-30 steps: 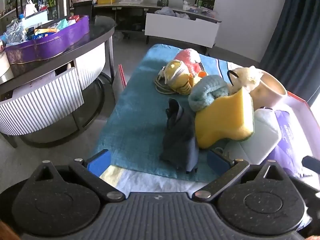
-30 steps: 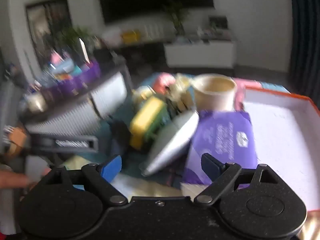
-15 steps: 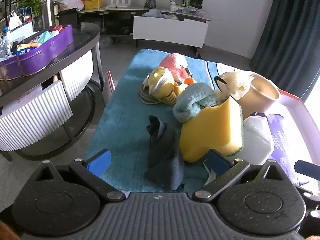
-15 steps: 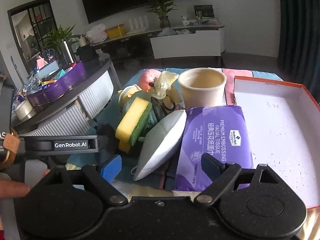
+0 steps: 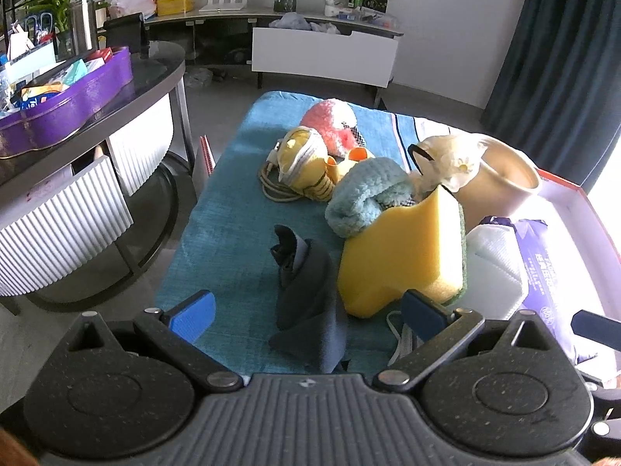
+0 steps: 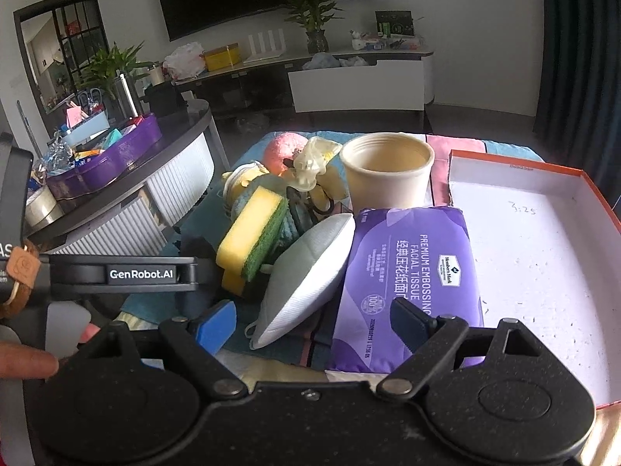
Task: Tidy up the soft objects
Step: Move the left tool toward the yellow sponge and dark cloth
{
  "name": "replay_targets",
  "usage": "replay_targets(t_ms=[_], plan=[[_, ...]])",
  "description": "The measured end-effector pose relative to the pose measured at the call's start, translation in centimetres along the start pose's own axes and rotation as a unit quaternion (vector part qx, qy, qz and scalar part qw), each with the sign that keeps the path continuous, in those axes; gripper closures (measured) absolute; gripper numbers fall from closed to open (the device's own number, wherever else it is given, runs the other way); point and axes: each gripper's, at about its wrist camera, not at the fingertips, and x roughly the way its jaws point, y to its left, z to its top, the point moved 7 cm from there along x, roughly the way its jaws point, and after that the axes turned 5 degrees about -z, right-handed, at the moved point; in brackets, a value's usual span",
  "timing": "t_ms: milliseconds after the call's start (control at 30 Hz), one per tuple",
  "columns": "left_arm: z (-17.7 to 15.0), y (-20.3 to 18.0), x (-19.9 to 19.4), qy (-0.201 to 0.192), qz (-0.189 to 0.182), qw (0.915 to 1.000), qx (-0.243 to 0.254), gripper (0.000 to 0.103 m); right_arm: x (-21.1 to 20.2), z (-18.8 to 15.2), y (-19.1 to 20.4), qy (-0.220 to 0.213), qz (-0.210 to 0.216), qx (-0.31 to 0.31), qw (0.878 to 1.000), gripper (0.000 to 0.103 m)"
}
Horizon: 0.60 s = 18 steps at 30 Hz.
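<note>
My left hand-held gripper (image 5: 306,316) spread wide and empty over the crumpled dark grey cloth (image 5: 306,287) on the teal-covered table (image 5: 233,209), my right hand-held gripper (image 6: 312,322) likewise wide and empty, above the white moulded face mask (image 6: 306,275) and purple facial tissue pack (image 6: 411,272), yellow-and-green sponge (image 6: 252,233) propped just left

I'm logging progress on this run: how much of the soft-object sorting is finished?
Nothing looks sorted yet: the orange-rimmed box is empty. Nothing is in hand either; the left tool and right tool are both open. Left: the sponge, dark cloth, face mask, tissue pack and plush toys sit piled on the blue mat.
</note>
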Motion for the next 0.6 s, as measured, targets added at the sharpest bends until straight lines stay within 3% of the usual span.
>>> replay_targets(t_ms=[600], plan=[[0.7, -1.2, 0.2, -0.005, -0.010, 0.9999, 0.012, 0.000, 0.0, -0.3, -0.5, 0.006, 0.000, 0.013, 1.000, 0.001]])
